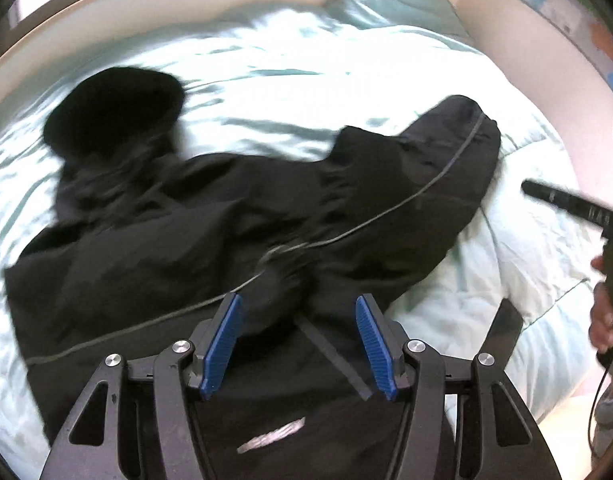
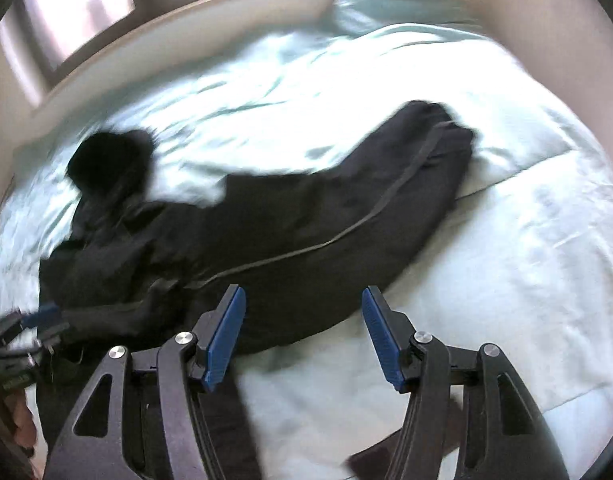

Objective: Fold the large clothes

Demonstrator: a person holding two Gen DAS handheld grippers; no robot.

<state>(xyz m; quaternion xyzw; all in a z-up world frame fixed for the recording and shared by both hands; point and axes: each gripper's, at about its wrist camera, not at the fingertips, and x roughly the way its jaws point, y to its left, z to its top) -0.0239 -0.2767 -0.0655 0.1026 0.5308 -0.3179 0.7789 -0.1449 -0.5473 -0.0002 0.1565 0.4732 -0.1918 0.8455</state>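
Left wrist view: black jacket is lying crumpled across the pale bed, and the left gripper is hovering above it, fingers spread and grasping nothing. Right wrist view: right gripper is hanging likewise released over the jacket's right edge.
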